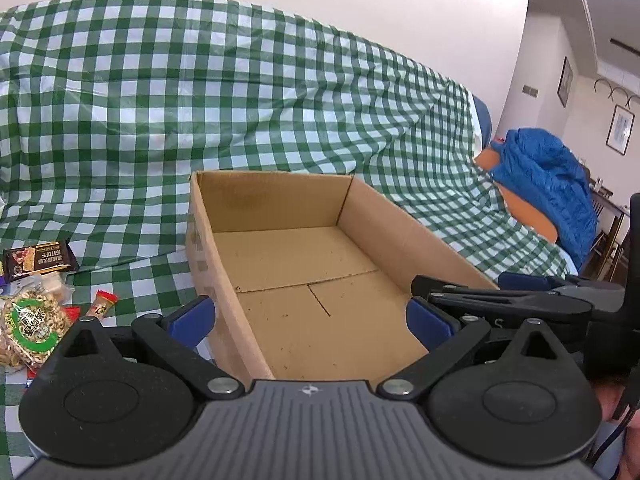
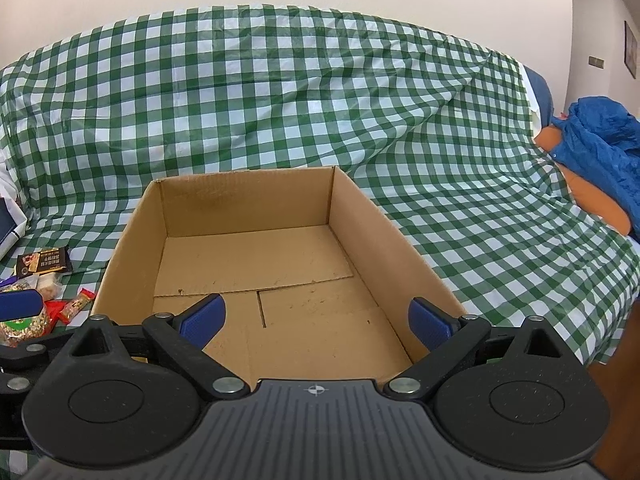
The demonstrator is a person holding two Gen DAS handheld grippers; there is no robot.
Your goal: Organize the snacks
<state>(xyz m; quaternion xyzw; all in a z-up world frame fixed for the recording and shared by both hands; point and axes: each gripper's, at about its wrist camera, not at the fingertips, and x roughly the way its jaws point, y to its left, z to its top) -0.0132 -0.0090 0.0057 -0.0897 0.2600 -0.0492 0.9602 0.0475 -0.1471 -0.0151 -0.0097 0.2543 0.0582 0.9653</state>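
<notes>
An open, empty cardboard box [image 1: 288, 204] [image 2: 244, 200] sits on a green checked cloth in front of both grippers. Snack packs lie to its left: a dark brown bar [image 1: 40, 260] [image 2: 43, 263], a clear bag of nuts [image 1: 30, 328] [image 2: 22, 326] and a small red-ended bar [image 1: 102, 304] [image 2: 76, 305]. My left gripper [image 1: 310, 316] is open and empty, its fingers astride the box's left wall. My right gripper [image 2: 318, 318] is open and empty over the box's near end. The right gripper also shows at the right in the left wrist view [image 1: 520, 300].
The checked cloth [image 1: 240, 92] [image 2: 280, 92] covers the seat and rises up the backrest behind the box. A blue jacket on an orange cushion [image 1: 548, 184] [image 2: 600, 152] lies at the far right. A white wall is behind.
</notes>
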